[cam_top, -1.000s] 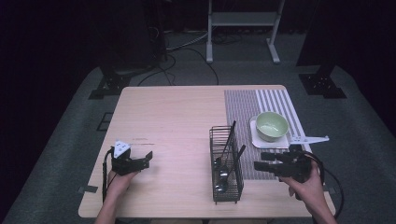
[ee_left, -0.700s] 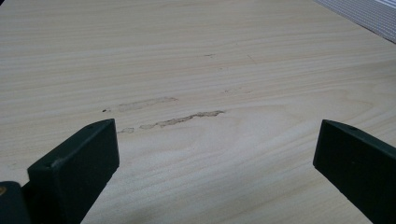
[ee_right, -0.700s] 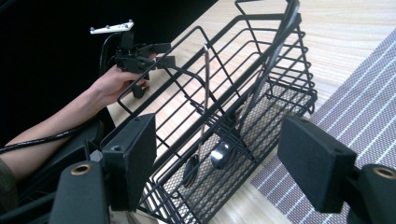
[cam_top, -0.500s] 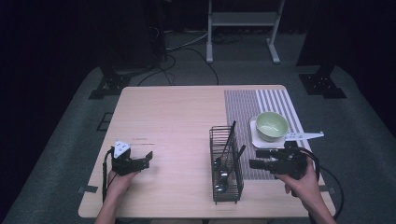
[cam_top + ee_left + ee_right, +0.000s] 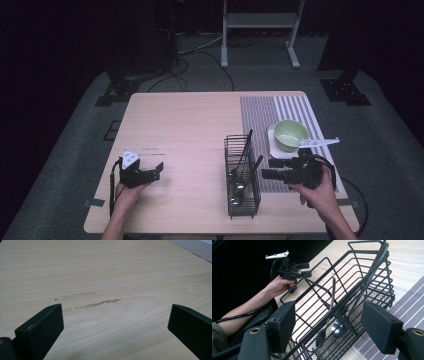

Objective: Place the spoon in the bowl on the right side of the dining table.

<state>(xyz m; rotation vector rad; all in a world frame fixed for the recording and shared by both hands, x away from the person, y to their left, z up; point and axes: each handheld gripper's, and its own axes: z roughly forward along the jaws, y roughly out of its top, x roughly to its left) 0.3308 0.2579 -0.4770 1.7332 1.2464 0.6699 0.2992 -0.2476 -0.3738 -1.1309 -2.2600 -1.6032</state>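
Your right gripper (image 5: 266, 174) points its spread, matte black block jaws at the long side of the wire basket (image 5: 242, 175), just beside it and holding nothing. The basket is a narrow rectangular rack of thin black rods with a fine mesh floor; it stands upright on the pale wood-grain table (image 5: 190, 125), against the left edge of the ribbed, striped grey mat (image 5: 290, 112). Inside it, glossy metal spoons (image 5: 337, 328) rest bowl-down, their slim handles leaning on the rods. Your left gripper (image 5: 156, 171) rests low near the table's front left corner, well apart from the basket, jaws spread wide over bare scuffed wood. A smooth round green bowl (image 5: 291, 135) sits on the mat, on a white square coaster.
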